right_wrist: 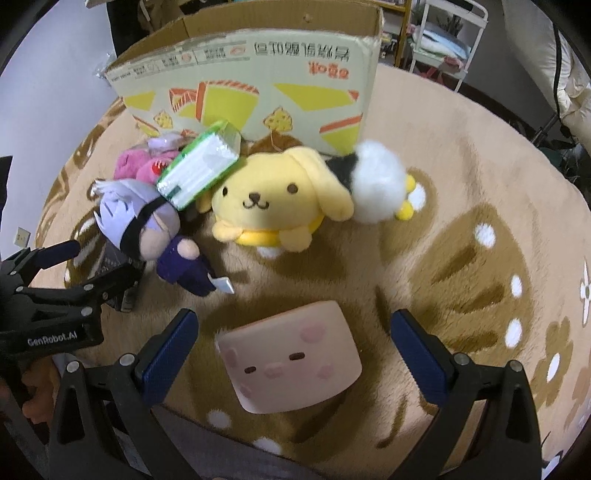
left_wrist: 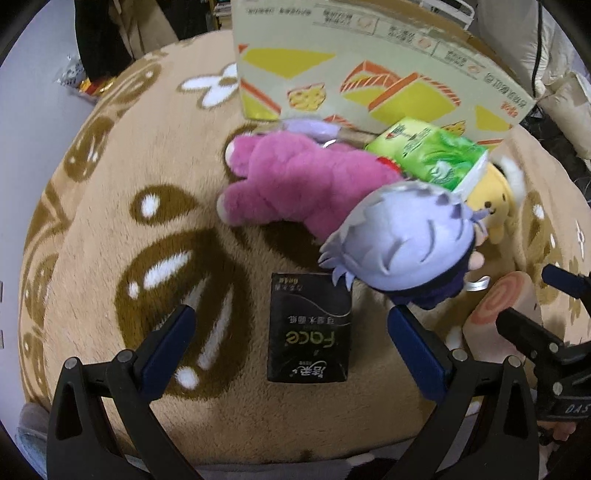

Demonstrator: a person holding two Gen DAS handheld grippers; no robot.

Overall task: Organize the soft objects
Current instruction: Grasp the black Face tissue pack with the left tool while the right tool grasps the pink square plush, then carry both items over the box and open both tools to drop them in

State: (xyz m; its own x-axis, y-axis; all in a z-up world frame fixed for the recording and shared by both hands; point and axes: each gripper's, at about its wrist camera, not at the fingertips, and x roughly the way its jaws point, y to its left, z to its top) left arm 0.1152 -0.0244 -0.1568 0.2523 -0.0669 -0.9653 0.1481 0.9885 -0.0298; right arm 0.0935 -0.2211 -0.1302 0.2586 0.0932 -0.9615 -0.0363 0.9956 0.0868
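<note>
My left gripper (left_wrist: 291,328) is open, its fingers either side of a black tissue pack (left_wrist: 309,328) lying on the rug. Beyond it lie a pink plush bear (left_wrist: 295,181), a lilac-haired doll (left_wrist: 402,240), a green tissue pack (left_wrist: 432,155) and a yellow dog plush (left_wrist: 491,195). My right gripper (right_wrist: 293,332) is open around a pink block-shaped plush (right_wrist: 290,360). In the right wrist view the yellow dog (right_wrist: 273,199), a white fluffy plush (right_wrist: 376,184), the green pack (right_wrist: 201,166) and the doll (right_wrist: 147,225) lie ahead.
An open cardboard box (left_wrist: 369,85) stands behind the toys, also in the right wrist view (right_wrist: 258,85). Everything rests on a beige patterned plush rug (right_wrist: 461,240). A white rack (right_wrist: 443,33) and cushions stand beyond the rug.
</note>
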